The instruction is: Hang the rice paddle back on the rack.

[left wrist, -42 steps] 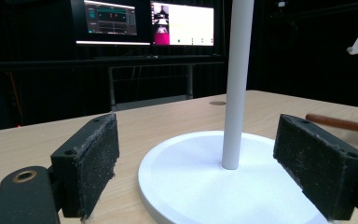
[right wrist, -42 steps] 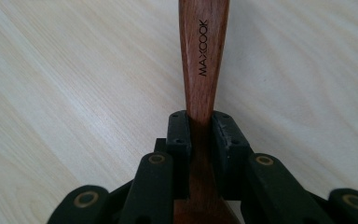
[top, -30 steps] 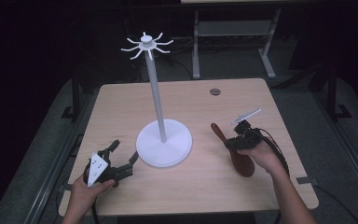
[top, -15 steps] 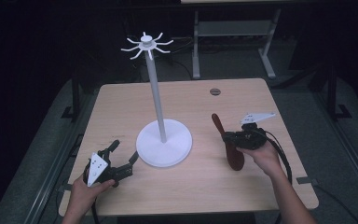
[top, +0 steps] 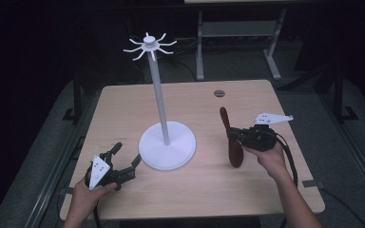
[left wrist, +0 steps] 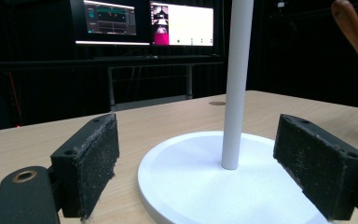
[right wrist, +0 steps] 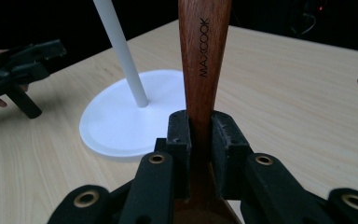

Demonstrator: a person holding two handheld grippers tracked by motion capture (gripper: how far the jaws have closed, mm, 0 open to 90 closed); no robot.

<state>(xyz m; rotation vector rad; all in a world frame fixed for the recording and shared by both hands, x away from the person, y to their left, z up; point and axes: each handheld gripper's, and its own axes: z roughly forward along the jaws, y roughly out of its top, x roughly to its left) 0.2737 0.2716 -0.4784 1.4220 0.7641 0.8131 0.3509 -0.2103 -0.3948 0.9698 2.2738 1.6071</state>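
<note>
A white stand with a round base, a tall pole and a ring of hooks on top stands mid-table. My right gripper is right of the base and shut on the handle of a dark wooden spoon. In the right gripper view the handle, marked MAXCOOK, rises from between the closed jaws of that gripper. My left gripper lies at the front left with its jaws open toward the base. In its own view the pads frame the base and the pole.
A round cable hole sits near the table's far edge. Bare wood lies in front of the base and along the far side. Metal frame legs stand behind the table, and lit monitors glow beyond it.
My right hand has turned and raised the spoon a little, and the handle now points more upward and away. The left gripper has stayed in place.
</note>
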